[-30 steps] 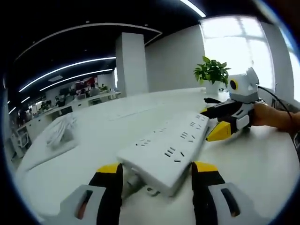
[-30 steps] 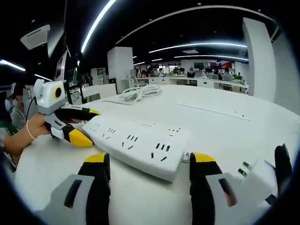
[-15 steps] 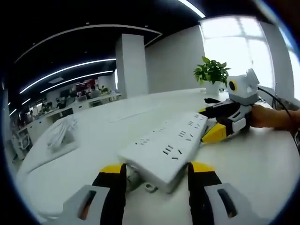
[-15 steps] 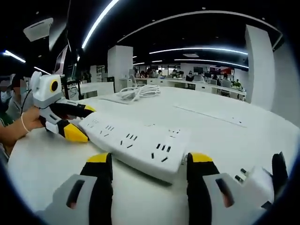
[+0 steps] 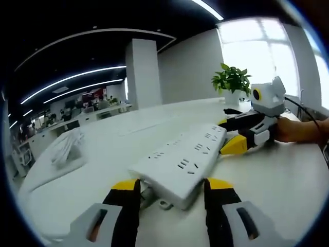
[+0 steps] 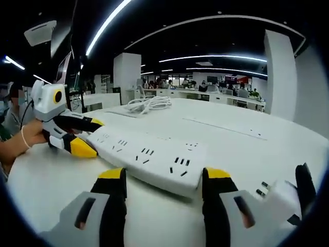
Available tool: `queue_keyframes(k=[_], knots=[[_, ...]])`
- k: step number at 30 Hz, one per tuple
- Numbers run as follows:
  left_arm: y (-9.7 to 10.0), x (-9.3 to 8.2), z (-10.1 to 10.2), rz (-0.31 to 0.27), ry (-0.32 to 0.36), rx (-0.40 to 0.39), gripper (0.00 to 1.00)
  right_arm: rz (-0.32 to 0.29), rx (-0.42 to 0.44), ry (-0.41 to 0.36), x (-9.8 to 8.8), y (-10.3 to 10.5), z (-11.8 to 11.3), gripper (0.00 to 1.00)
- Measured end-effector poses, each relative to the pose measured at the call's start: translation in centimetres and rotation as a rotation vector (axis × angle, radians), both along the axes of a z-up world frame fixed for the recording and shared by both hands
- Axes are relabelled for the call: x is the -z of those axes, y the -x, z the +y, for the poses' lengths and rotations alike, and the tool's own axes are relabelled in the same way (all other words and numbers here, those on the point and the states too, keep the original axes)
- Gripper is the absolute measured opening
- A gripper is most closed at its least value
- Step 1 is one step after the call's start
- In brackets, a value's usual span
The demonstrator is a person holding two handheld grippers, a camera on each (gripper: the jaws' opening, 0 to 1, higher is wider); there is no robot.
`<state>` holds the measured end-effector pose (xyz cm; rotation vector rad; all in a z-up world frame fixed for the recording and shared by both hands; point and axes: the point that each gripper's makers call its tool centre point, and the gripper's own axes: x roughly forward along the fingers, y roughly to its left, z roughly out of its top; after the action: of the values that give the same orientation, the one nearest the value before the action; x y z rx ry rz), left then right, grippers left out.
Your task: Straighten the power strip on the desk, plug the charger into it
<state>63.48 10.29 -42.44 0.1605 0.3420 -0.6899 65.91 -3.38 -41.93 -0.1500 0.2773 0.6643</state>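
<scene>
A long white power strip (image 5: 187, 154) lies flat on the white desk (image 5: 103, 170). My left gripper (image 5: 172, 185) has its yellow-tipped jaws pressed against both sides of the strip's near end. My right gripper (image 5: 230, 134) clamps the far end, held by a hand (image 5: 303, 128). In the right gripper view the same strip (image 6: 144, 154) runs leftward from my right gripper (image 6: 163, 175) to my left gripper (image 6: 87, 136). A white charger (image 6: 277, 198) with its prongs up lies on the desk at the lower right.
A coil of white cable (image 6: 149, 103) lies farther back on the desk, also seen as a white bundle (image 5: 67, 144) at the left. A potted plant (image 5: 232, 80) stands behind the right gripper. Office desks and a pillar (image 5: 141, 72) fill the background.
Both grippers' jaws have narrowed a little onto the strip's ends. The strip and the views have shifted only slightly.
</scene>
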Motion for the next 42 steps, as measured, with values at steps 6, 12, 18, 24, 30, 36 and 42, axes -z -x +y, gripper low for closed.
queue_keyframes(k=[6, 12, 18, 24, 30, 36, 42], knots=[[-0.1, 0.0, -0.1, 0.001, 0.009, 0.012, 0.50, 0.006, 0.016, -0.006, 0.0, 0.1, 0.0, 0.59], [-0.3, -0.2, -0.1, 0.010, 0.027, 0.024, 0.50, 0.006, 0.035, -0.007, -0.1, 0.2, -0.1, 0.59], [-0.6, -0.3, -0.2, 0.023, 0.047, 0.045, 0.49, 0.010, 0.055, -0.010, -0.1, 0.3, -0.2, 0.59], [-0.6, -0.4, -0.4, 0.039, 0.064, 0.062, 0.49, 0.010, 0.063, -0.005, -0.1, 0.4, -0.4, 0.58], [-0.7, -0.4, -0.7, 0.041, 0.058, 0.069, 0.49, 0.016, 0.079, -0.007, -0.1, 0.4, -0.7, 0.58], [-0.7, -0.4, -0.9, 0.039, 0.058, 0.080, 0.49, 0.019, 0.096, -0.006, -0.1, 0.6, -0.9, 0.58], [-0.7, -0.4, -1.3, 0.034, 0.056, 0.105, 0.49, 0.020, 0.132, -0.005, -0.1, 1.0, -1.2, 0.58]])
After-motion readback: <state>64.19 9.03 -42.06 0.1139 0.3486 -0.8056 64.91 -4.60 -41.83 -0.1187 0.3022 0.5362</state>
